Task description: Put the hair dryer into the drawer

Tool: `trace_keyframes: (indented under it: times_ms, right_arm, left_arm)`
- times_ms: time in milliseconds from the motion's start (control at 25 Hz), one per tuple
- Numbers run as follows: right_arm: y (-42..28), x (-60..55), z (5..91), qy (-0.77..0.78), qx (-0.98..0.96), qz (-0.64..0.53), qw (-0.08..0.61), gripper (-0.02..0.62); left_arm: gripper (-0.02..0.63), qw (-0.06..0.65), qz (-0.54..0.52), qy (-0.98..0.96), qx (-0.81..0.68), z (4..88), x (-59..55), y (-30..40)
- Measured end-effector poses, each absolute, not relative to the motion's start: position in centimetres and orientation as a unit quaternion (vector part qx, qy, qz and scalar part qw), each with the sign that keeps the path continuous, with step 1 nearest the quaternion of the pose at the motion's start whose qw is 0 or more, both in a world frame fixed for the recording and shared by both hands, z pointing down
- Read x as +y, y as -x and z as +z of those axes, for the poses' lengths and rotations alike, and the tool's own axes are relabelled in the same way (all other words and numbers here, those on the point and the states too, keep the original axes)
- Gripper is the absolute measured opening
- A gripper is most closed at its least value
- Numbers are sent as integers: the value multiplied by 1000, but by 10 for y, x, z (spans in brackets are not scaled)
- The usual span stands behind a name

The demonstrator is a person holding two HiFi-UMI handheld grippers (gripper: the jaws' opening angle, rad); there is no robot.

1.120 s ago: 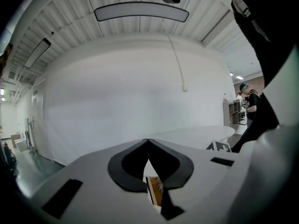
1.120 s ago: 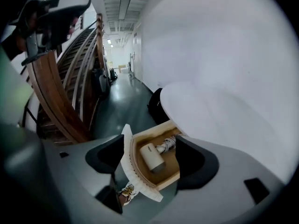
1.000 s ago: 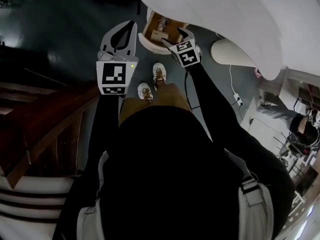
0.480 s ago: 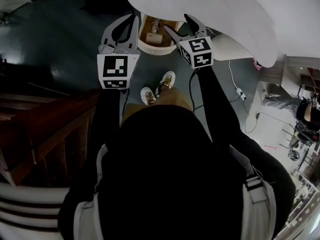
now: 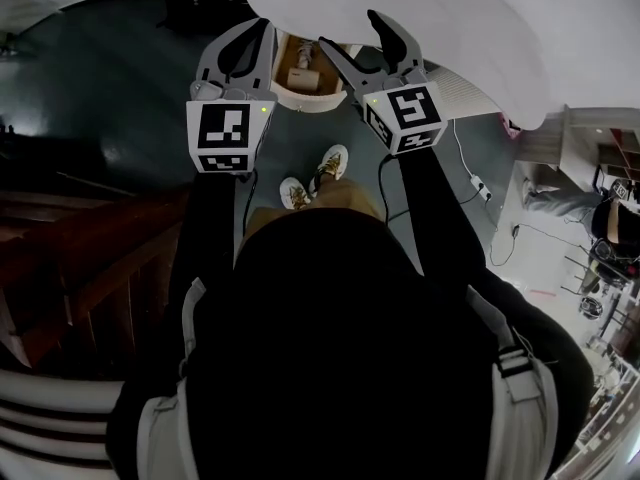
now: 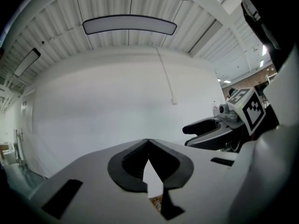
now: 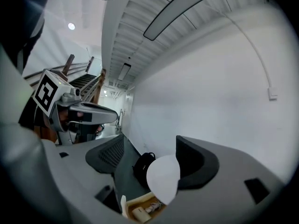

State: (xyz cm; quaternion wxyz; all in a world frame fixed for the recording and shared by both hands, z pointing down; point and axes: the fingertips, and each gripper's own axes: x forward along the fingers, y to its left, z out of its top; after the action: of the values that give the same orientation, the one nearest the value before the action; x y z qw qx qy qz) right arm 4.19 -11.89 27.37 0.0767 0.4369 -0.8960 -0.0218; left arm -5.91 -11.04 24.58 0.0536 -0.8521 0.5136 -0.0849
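A small white unit stands under the round white table with its wooden drawer pulled open. Small pale items lie in the drawer, too small to name; I cannot pick out a hair dryer for certain. My left gripper is held up in front of the drawer. Its tips meet with nothing between them. My right gripper hangs beside it, over the drawer's right edge. It stands open and empty. Each gripper shows in the other's view, the right one and the left one.
A dark wooden staircase runs along the left. A black backpack sits on the dark floor beyond the table. A white ribbed object and a power strip with its cable lie to the right. The person's shoes are just short of the drawer.
Both grippers have risen and moved forward toward the table and drawer. The person has stepped closer, and the drawer now sits partly behind the jaws.
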Motion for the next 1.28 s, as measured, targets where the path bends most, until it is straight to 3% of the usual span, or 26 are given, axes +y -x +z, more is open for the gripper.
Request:
trace_keyframes:
  times_ms: [480,520,640,760,1280]
  right_arm:
    - [-27,-110,269,-443,-894,-31,61,344]
    - [-28,-110,268,-448,-891,-33,61,315]
    - [-38,-112,262,-473,-878,-45,60,119]
    - [-35,-106,262,-458,-887,-41,53,34]
    - [-26,-98,259,-443,-894,-50,56,26]
  left_arm:
    - [12,59,-73,857,507,241,-105,52]
    - [12,61,-73,856,508,240,-105,52]
    - [12,64,-72,854,511,236,-107,54]
    - [12,66,-72,852,514,236,-106,57]
    - [12,69,-76,850,517,236,-101,60]
